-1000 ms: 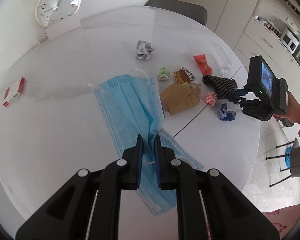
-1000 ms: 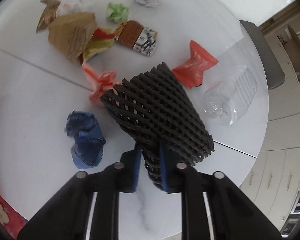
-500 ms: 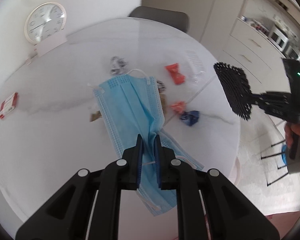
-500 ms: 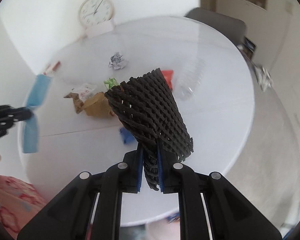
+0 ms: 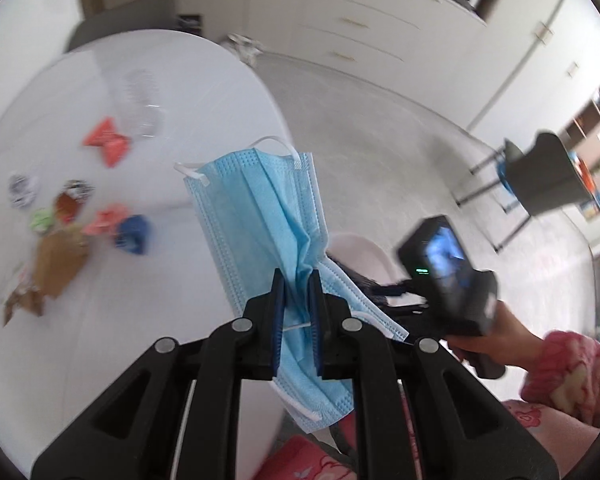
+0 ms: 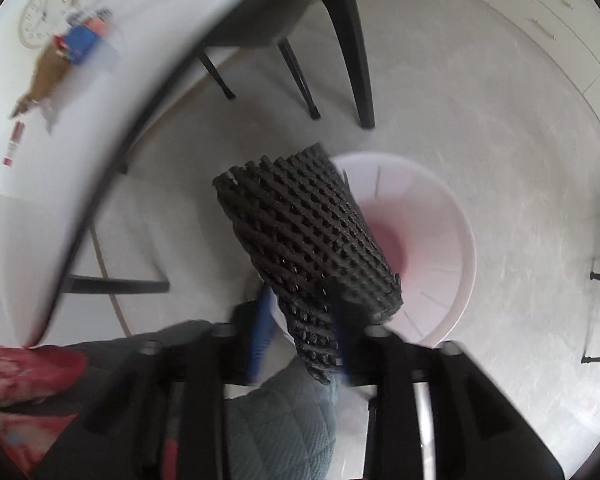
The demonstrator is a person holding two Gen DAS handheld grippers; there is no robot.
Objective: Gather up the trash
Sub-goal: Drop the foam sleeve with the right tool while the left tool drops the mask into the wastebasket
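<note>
A blue face mask (image 5: 256, 208) hangs pinched in my left gripper (image 5: 298, 280), which is shut on its middle beyond the table's edge. My right gripper (image 6: 300, 312) points down over a pale round bin (image 6: 440, 240) on the floor. Its jaws are opening, and a black foam net sleeve (image 6: 300, 232) stands loose between them, with a gap at the left pad. In the left wrist view the bin (image 5: 364, 248) peeks out behind the mask. A hand holds the right gripper's body (image 5: 444, 272) there.
The white round table (image 5: 180, 80) still carries a red wrapper (image 5: 108, 146), a blue wad (image 5: 132, 234), a brown paper bag (image 5: 58, 262) and a clear bottle (image 5: 140, 108). A dark chair (image 6: 340, 40) stands by the table; another grey chair (image 5: 548, 176) sits farther off.
Both grippers swung off the table to over the floor bin, carrying the mask and the net. The right jaws have parted from the net; the left stays clamped.
</note>
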